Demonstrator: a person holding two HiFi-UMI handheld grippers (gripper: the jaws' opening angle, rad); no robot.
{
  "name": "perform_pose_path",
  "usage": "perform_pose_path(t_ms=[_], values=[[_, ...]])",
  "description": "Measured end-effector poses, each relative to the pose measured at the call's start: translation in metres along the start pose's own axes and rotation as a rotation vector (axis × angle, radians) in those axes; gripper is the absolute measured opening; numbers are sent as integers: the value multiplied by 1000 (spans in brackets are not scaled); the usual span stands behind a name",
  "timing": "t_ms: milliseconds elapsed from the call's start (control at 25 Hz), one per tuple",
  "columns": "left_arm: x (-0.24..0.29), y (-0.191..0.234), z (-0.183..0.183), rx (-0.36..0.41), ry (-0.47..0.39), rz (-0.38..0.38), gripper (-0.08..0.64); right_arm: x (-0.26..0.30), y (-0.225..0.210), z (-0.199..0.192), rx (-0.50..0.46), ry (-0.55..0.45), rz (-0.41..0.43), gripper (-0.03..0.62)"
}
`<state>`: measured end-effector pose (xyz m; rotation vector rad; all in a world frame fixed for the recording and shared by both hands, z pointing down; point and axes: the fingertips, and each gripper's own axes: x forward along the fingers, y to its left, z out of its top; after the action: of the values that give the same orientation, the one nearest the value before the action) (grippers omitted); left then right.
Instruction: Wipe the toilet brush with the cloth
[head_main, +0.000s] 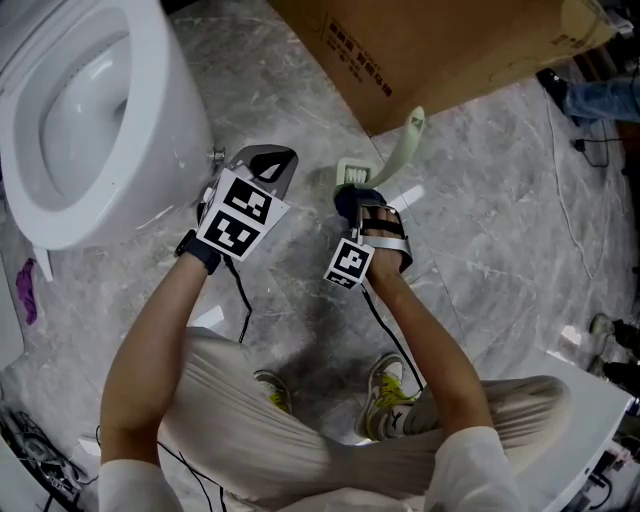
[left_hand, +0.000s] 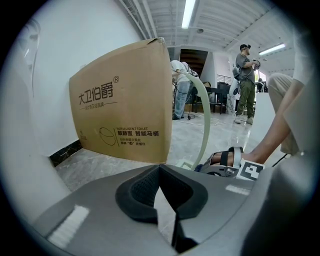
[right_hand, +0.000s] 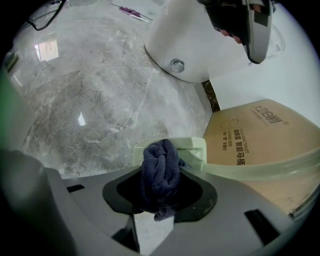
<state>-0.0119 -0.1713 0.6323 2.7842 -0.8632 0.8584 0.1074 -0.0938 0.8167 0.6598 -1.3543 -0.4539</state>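
Observation:
A pale green toilet brush (head_main: 400, 150) stands on the floor, its head (head_main: 355, 172) low and its curved handle leaning toward the cardboard box. My right gripper (head_main: 362, 212) is shut on a bunched dark blue cloth (right_hand: 160, 167). The cloth is pressed against the brush's square head (right_hand: 196, 148), and the handle (right_hand: 270, 167) runs off to the right. My left gripper (head_main: 268, 162) hovers just left of the brush, beside the toilet, shut with nothing between its jaws. From the left gripper view the handle (left_hand: 206, 125) rises in front of the box.
A white toilet (head_main: 90, 120) fills the upper left. A large brown cardboard box (head_main: 440, 50) stands close behind the brush. The floor is grey marble tile (head_main: 480, 230). The person's knees and shoes (head_main: 385, 395) are below, and cables trail from both grippers. People stand far off (left_hand: 245, 82).

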Motion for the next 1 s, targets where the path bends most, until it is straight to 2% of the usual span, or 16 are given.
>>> perform_pose_path(t_ms=[280, 480, 600, 760, 920, 1000], values=[[-5, 2, 3, 8, -5, 6, 2, 0, 4, -3, 10, 10, 20, 160], [-9, 12, 8, 3, -25, 39, 2, -6, 12, -4, 19, 16, 53, 160], [-5, 8, 13, 18, -30, 29, 2, -15, 16, -3, -6, 1, 34, 160], [-3, -3, 19, 55, -36, -1, 2, -30, 18, 13, -5, -94, -42, 160], [-8, 0, 19, 37, -42, 7, 2, -44, 5, 31, 128, -244, -113, 160], [-10, 1, 18, 28, -41, 9, 2, -47, -6, 34, 186, -286, -150, 160]])
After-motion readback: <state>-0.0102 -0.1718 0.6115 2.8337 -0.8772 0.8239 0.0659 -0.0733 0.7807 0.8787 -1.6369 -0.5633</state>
